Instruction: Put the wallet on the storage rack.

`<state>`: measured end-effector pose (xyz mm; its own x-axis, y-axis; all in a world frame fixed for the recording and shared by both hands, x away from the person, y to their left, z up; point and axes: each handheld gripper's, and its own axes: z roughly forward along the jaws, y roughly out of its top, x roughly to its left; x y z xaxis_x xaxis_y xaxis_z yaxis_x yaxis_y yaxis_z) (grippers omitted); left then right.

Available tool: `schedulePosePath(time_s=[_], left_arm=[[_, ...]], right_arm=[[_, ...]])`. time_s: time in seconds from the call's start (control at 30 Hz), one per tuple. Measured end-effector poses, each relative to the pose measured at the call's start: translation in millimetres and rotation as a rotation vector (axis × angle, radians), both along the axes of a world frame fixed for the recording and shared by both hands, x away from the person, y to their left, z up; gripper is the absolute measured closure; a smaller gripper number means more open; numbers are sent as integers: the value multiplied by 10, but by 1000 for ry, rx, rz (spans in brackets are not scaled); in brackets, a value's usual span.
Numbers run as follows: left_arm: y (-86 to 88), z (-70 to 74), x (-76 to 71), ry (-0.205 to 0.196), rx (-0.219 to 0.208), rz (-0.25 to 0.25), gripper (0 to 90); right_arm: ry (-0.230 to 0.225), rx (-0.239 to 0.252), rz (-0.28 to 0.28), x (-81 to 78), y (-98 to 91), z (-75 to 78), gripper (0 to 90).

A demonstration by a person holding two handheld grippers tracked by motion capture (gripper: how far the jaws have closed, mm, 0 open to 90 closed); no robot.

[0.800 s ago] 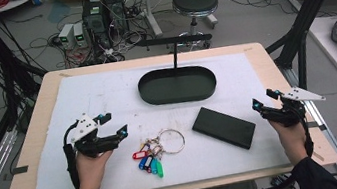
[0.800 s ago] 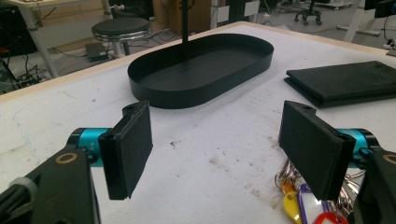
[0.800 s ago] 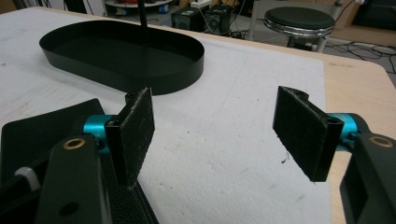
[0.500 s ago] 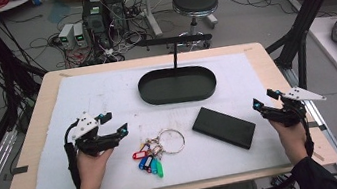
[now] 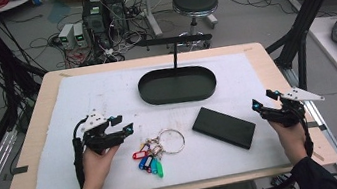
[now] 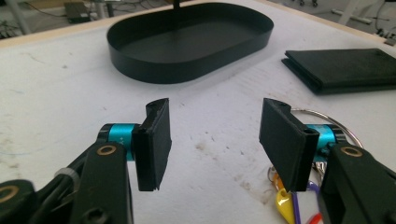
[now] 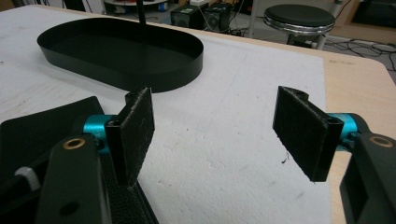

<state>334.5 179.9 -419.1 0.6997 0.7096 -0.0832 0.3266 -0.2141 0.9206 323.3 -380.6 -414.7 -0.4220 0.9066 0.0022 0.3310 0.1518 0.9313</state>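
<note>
The silver key ring with coloured plastic tags [image 5: 157, 149] lies just right of the released left gripper [image 5: 122, 126] (right gripper [image 5: 262, 104] released too).

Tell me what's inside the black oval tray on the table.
The black oval tray looks empty: its dark floor is bare apart from a thin upright post rising at its far side. The near wall hides a strip of the floor just behind it.

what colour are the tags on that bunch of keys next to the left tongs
Red, blue and green on the key bunch, clearest in the high view.
</note>
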Motion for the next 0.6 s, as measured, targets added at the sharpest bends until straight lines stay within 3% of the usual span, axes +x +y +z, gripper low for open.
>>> schedulePosePath(time_s=[0.13,0.27,0.33,0.37,0.47,0.53,0.57,0.6], left_arm=[[-54,-23,11,12,21,-16,445],[-70,-23,-6,7,31,-13,425],[-56,-19,-14,2,19,-4,425],[-45,-14,-15,-4,18,-2,422],[-13,4,-18,-19,1,14,419],[6,12,-14,-26,-7,22,412],[22,19,-7,-32,-9,31,405],[22,19,-7,-32,-9,31,403]], right_arm=[[-3,10,23,-4,-2,2,299],[1,-3,133,-99,46,-1,330],[1,-5,154,-119,57,-3,330],[4,-20,224,-178,87,-7,333],[6,-36,286,-233,117,-20,335],[26,-59,344,-289,145,-41,351],[30,-124,400,-373,181,-87,373],[29,-150,417,-407,191,-109,384]])
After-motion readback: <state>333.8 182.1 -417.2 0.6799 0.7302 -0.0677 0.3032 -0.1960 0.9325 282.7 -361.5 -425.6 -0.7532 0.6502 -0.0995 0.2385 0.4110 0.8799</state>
